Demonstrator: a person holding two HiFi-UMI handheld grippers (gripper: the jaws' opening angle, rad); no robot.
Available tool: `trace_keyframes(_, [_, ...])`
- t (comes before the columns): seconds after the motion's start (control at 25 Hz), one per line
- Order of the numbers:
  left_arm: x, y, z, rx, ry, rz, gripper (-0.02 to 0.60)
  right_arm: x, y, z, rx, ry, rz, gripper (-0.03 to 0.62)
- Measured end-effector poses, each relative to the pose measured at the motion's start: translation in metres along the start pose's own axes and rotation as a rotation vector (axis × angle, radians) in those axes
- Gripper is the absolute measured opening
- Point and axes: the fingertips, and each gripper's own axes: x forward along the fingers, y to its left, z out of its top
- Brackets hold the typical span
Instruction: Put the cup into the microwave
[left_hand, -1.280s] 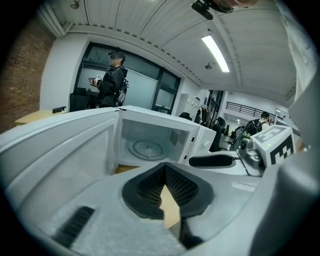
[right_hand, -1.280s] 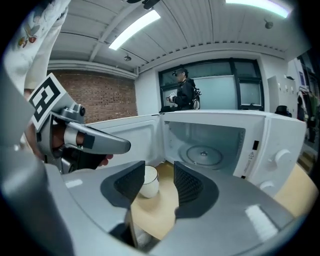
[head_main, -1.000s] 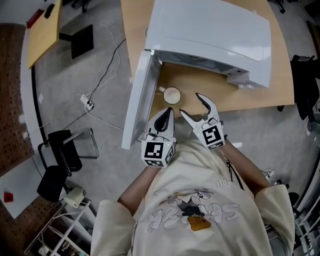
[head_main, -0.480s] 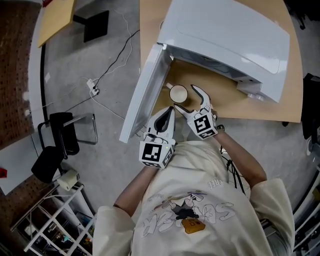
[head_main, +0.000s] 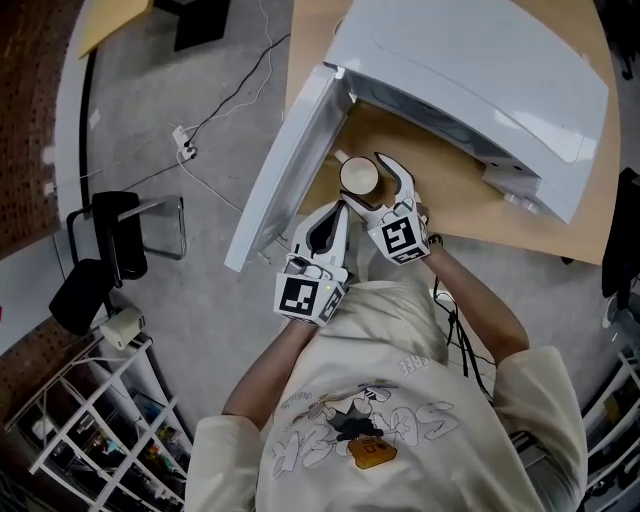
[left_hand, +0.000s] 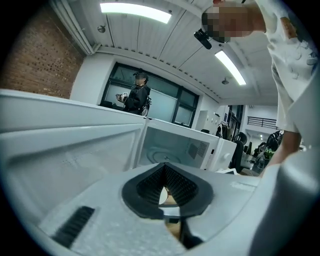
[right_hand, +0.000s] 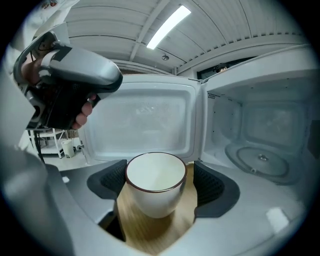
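A white cup (head_main: 357, 176) with a dark rim stands on the wooden table (head_main: 455, 195), in front of the white microwave (head_main: 470, 70). The microwave's door (head_main: 290, 160) hangs open to the left. My right gripper (head_main: 366, 181) is open, with one jaw on each side of the cup. In the right gripper view the cup (right_hand: 155, 192) sits between the pads (right_hand: 212, 187); the left pad is close to it and a gap shows on the right. The microwave cavity (right_hand: 260, 145) is behind it to the right. My left gripper (head_main: 338, 210) is shut and empty, just left of the right one.
The open door (right_hand: 140, 125) stands close behind and left of the cup. Cables and a power strip (head_main: 182, 133) lie on the grey floor to the left. A black chair (head_main: 100, 270) and a wire shelf cart (head_main: 90, 440) stand at the lower left. A person (left_hand: 137, 95) stands far behind the microwave.
My right gripper has moved forward to the cup, so its open jaws now stand around it. The left gripper has stayed shut beside it.
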Motion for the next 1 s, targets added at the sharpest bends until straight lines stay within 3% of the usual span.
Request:
trace_keyframes(0.52, [-0.009,-0.001,-0.017,0.004,0.039,0.023,0.005,0.011,0.005,-0.005,-0.040,-0.041,0.052,0.399])
trace_keyframes(1.0, [-0.009,0.003,-0.015,0.004,0.044,0.024,0.004,0.000,-0.008,0.008,-0.018,-0.024,-0.014,0.397])
